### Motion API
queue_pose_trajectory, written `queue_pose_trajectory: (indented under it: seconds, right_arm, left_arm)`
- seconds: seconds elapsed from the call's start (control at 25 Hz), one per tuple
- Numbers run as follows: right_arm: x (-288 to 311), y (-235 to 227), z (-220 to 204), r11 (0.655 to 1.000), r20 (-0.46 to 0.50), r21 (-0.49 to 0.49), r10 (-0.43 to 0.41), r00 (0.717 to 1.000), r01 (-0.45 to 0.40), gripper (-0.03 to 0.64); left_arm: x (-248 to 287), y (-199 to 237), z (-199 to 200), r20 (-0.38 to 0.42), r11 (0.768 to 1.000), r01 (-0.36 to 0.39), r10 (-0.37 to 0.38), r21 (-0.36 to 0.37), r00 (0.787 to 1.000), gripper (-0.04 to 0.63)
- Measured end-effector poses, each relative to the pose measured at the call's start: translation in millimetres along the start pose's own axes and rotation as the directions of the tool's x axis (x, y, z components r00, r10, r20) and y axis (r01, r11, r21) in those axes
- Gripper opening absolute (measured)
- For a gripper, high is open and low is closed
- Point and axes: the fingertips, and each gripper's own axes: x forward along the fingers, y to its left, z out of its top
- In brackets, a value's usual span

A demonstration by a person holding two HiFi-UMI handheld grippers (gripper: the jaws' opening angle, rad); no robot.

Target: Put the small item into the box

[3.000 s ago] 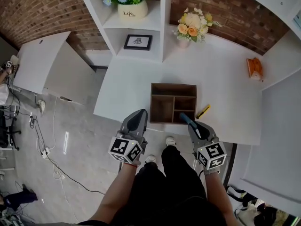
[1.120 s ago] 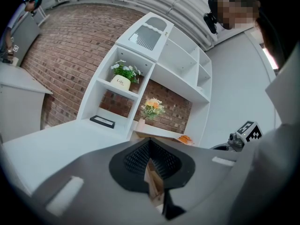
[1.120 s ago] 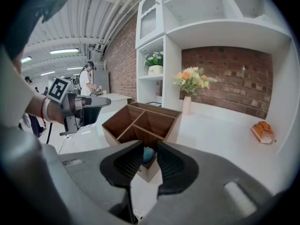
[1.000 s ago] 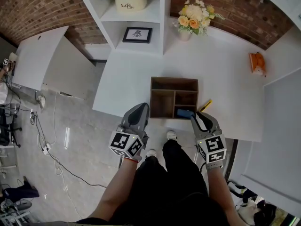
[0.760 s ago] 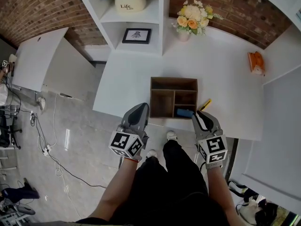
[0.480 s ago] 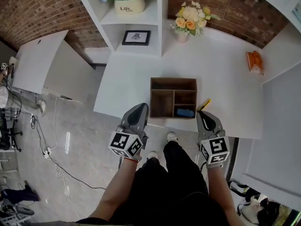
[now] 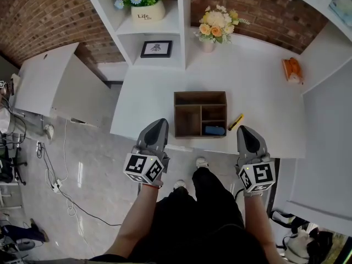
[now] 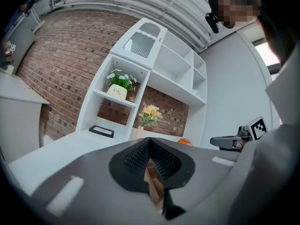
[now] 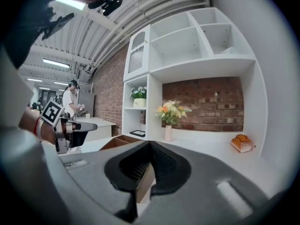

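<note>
The brown wooden box (image 7: 188,99) with several compartments stands near the front edge of the white table (image 7: 258,98). A small blue item (image 7: 214,130) lies in its near right compartment. A yellow item (image 7: 236,121) rests on the table just right of the box. My left gripper (image 7: 160,123) hovers shut and empty at the table's front edge, left of the box. My right gripper (image 7: 242,129) is shut and empty, near the front edge right of the box. The box (image 8: 152,184) shows past the left jaws, and its edge (image 9: 119,142) shows in the right gripper view.
A vase of flowers (image 7: 212,29) and an orange object (image 7: 291,70) sit at the back of the table. A white shelf unit holds a picture frame (image 7: 155,49) and a potted plant (image 7: 144,7). Floor lies below the table's near edge.
The right gripper held the blue item over the box, let it go into the near right compartment, then drew back to the right and shut. The left gripper barely moved.
</note>
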Motion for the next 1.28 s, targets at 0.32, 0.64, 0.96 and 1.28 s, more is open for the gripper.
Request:
queue_pose_trajectory:
  seconds: [0.32, 0.64, 0.96, 1.28]
  right_arm:
    - [-17, -9, 21, 0.998, 0.068, 0.034, -0.052, 0.996, 0.050, 0.002]
    - [-35, 1, 30, 0.998, 0.101, 0.036, -0.056, 0.993, 0.053, 0.002]
    - [-50, 11, 32, 0.997, 0.116, 0.046, -0.070, 0.991, 0.065, 0.002]
    - [-56, 19, 37, 0.997, 0.137, 0.035, -0.077, 0.988, 0.073, 0.002]
  left_arm:
    - [-10, -5, 22, 0.037, 1.000, 0.009, -0.010, 0.024, 0.999, 0.003]
    - [-23, -12, 37, 0.055, 0.999, 0.020, -0.023, 0.047, 0.998, 0.003]
    - [-35, -19, 40, 0.052, 0.997, 0.032, -0.036, 0.068, 0.998, 0.003]
    - [-40, -20, 44, 0.069, 0.996, 0.049, -0.054, 0.070, 0.996, 0.003]
